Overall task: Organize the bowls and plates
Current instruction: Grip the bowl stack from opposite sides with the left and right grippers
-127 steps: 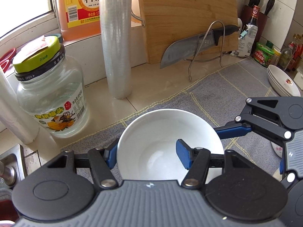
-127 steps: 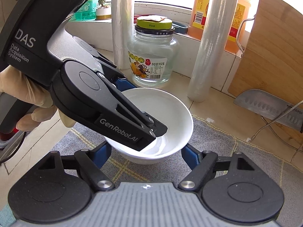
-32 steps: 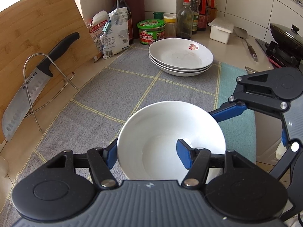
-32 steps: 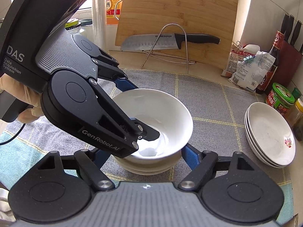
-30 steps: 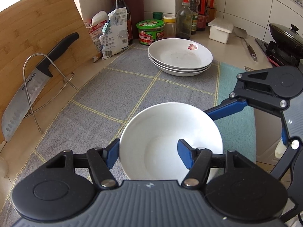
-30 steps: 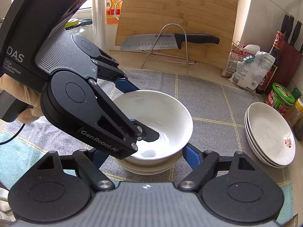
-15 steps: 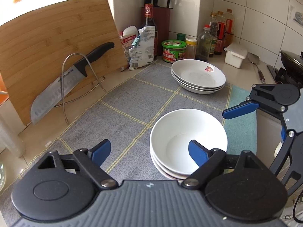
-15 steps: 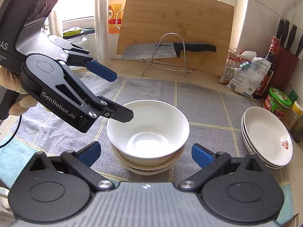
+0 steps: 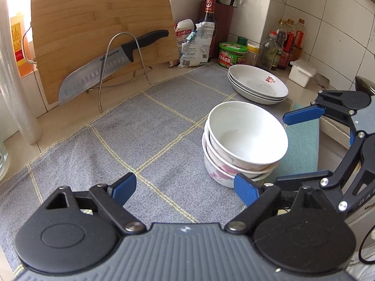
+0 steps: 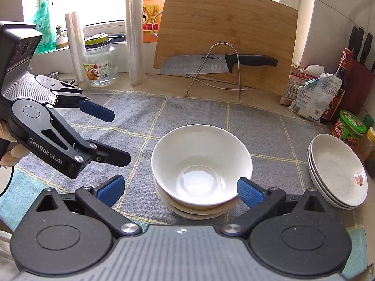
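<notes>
left gripper [image 9: 185, 187] released, nothing between its blue pads [image 9: 124, 185], jaws just parted and wide apart over bare grey mat [image 9: 145, 135]; seen from the right wrist well apart from the bowls, off toward the mat's left edge, a gloved hand [image 10: 11, 152] behind it; right gripper [image 10: 179, 188] likewise released, spread as wide as could be, pads [image 10: 248, 190] flanking the near side of the bowl stack [image 10: 201, 166] without pressing on it, though whether the right pad grazed the rim could not be told; stood upright near the middle of the mat toward its near edge, three white bowls nested, top one empty and glossy, lower ones marked with pink on the outside; farther toward the mat's right edge, apart from the bowls, stacked shallow plates [image 10: 337, 175] with a small red flower print; beyond the mat's far edge on the bench, a knife [image 10: 218, 64] laid across a wire stand [image 10: 239, 70], propped before a bamboo cutting board [image 10: 225, 23]; at the far right corner, jars, bottles and a clipped bag [image 10: 311, 93].
</notes>
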